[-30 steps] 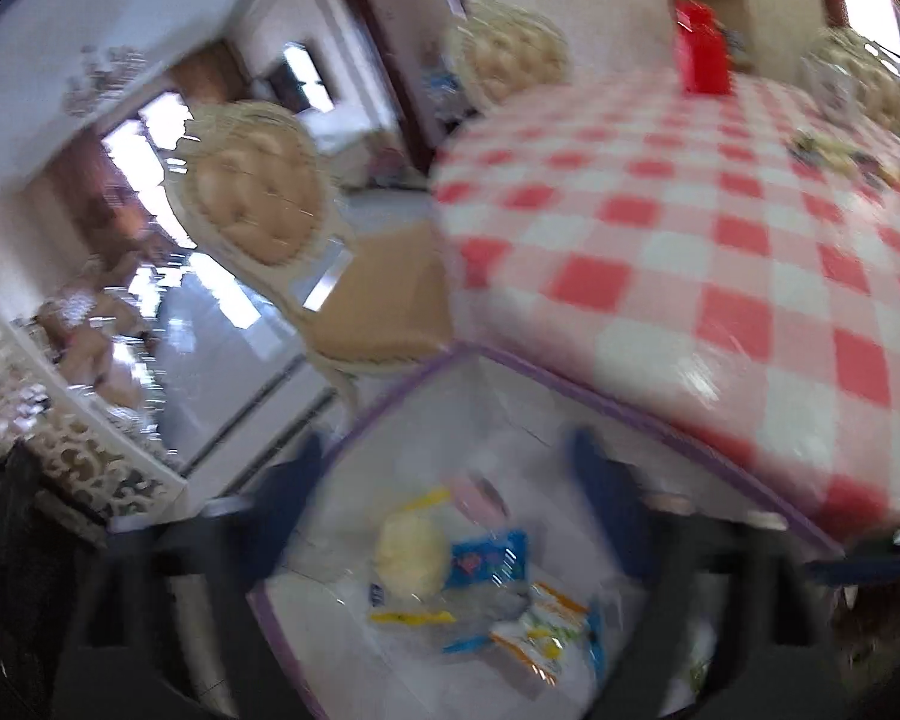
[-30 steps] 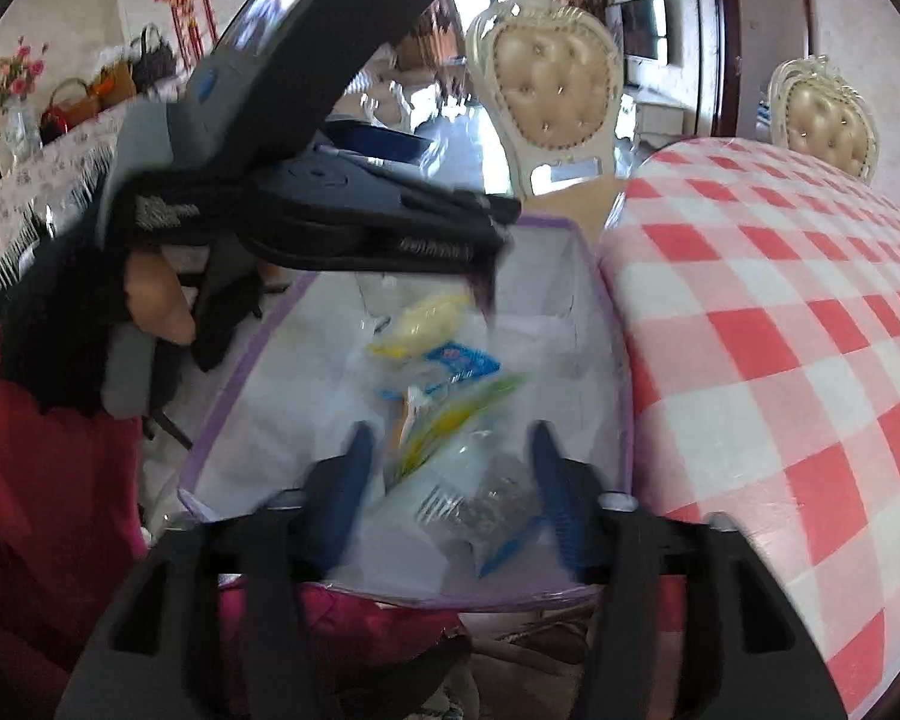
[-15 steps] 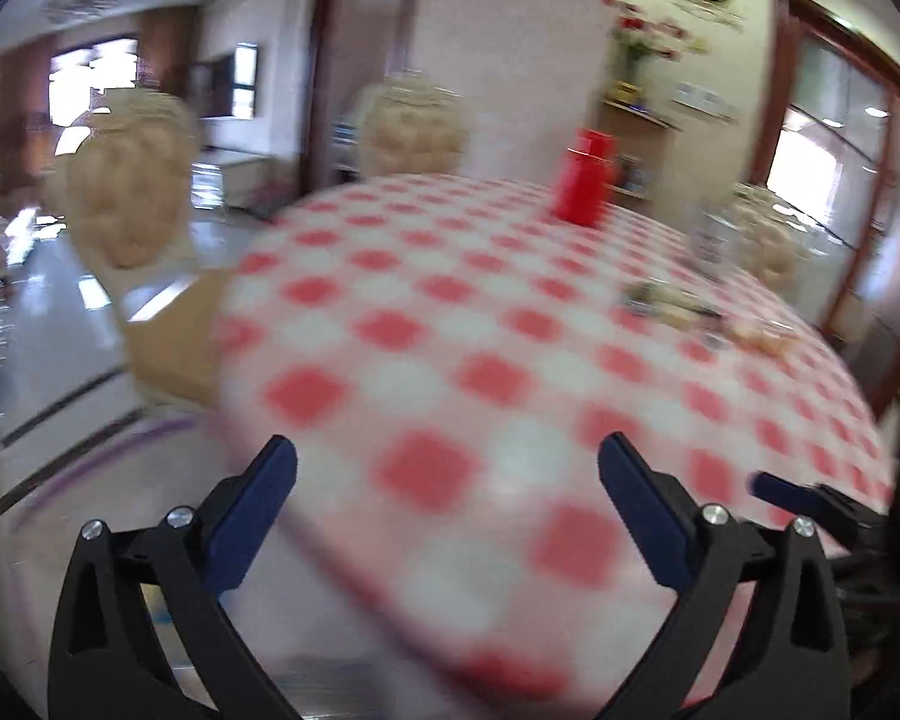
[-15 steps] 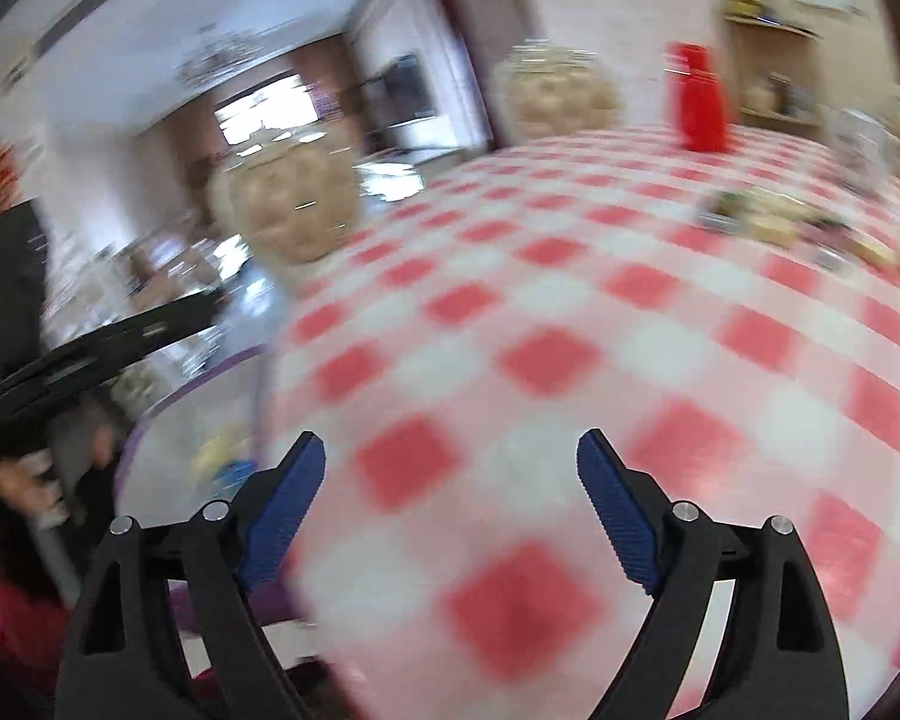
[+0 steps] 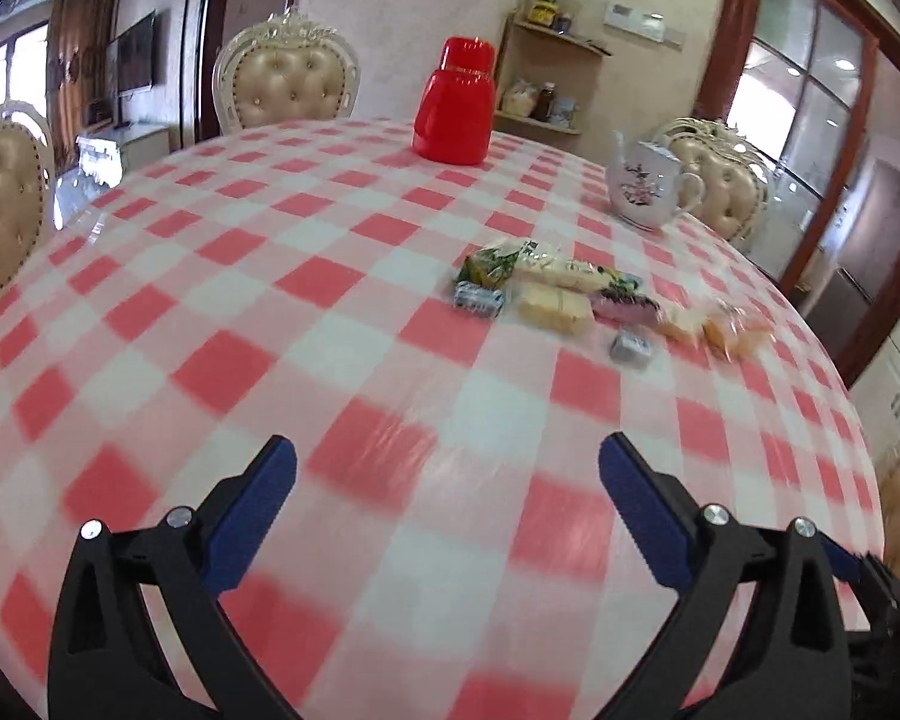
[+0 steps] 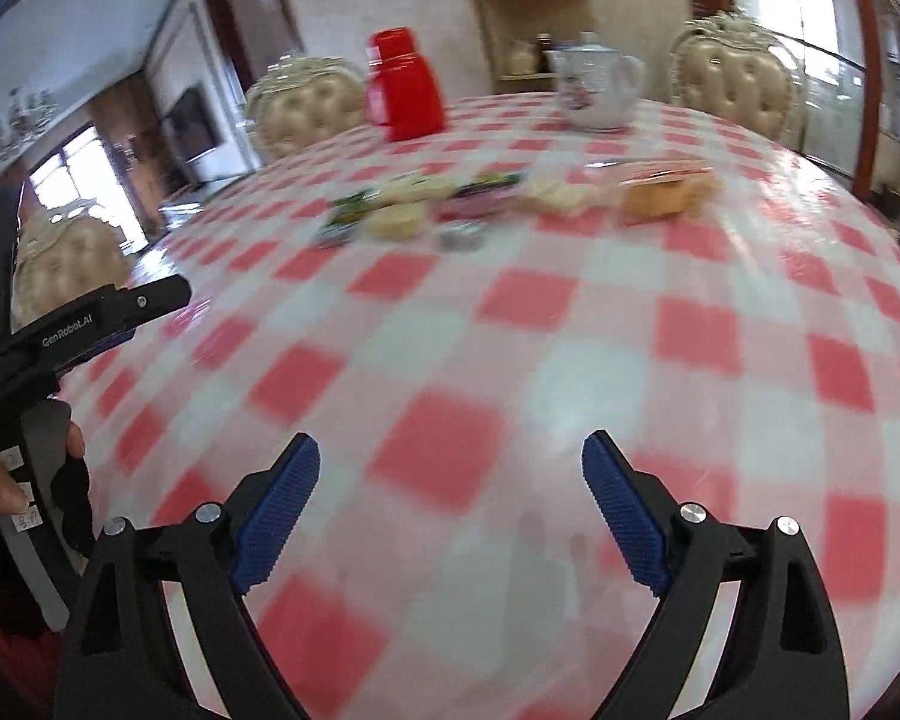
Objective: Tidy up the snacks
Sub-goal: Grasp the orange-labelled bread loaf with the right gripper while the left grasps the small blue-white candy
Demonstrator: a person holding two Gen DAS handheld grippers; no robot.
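Note:
A pile of wrapped snacks [image 5: 576, 294] lies on the red-and-white checked tablecloth [image 5: 330, 360], past the middle of the round table. It also shows in the right wrist view [image 6: 486, 204], with an orange packet [image 6: 666, 189] at its right end. My left gripper [image 5: 447, 462] is open and empty, above the near part of the table, well short of the snacks. My right gripper [image 6: 450, 456] is open and empty too, also short of the snacks. The left gripper's body [image 6: 78, 330] shows at the left of the right wrist view.
A red jug [image 5: 456, 105] stands at the far side of the table and a white teapot [image 5: 648, 186] at the far right. Padded chairs [image 5: 285, 84] ring the table. A shelf with jars [image 5: 546, 78] is on the back wall.
Both grippers have swung up and away from the clear bag of snacks beside the table, to face the tabletop. Both are wider open than a second ago. The bag is out of view.

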